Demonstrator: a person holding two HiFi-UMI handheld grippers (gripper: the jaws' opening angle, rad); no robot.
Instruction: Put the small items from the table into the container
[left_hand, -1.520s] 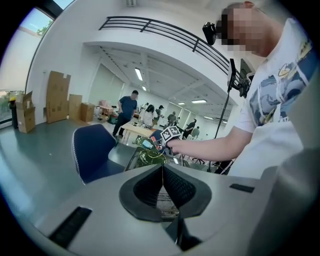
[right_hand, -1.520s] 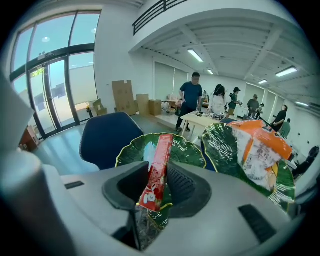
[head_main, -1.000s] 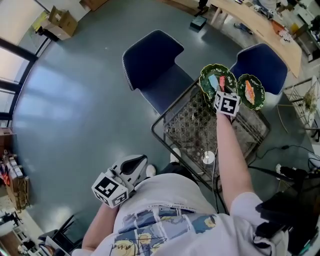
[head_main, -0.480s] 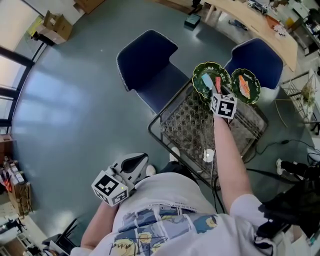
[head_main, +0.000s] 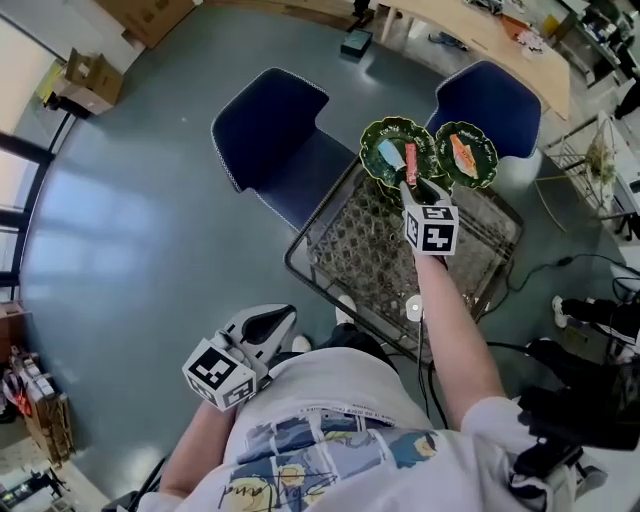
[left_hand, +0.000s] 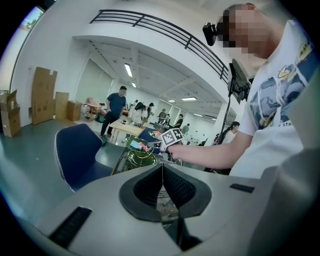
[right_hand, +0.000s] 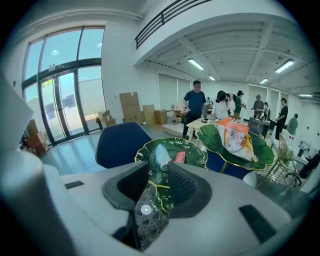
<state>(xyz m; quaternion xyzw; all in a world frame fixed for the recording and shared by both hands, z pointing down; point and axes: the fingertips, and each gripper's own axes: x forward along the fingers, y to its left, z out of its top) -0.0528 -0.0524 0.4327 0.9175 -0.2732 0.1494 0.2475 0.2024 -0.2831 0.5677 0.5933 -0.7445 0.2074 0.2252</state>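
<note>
We have open room above the glass table (head_main: 350, 250) up to the left green plate (head_main: 368, 150) and right green plate (head_main: 490, 160), set just beside each other at its far edge. The left blue chair (head_main: 272, 125) and right blue chair (head_main: 490, 95) block the far side; the floor (head_main: 130, 230) on our left lies open.

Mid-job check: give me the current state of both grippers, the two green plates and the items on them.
left gripper, shut, empty.
right gripper, open, empty, at the near rim of the left green plate.
left green plate, on the wire table, loaded.
pale blue item, lying on the left green plate.
red item, lying beside it.
right green plate, loaded.
orange packet, lying on the right green plate.
</note>
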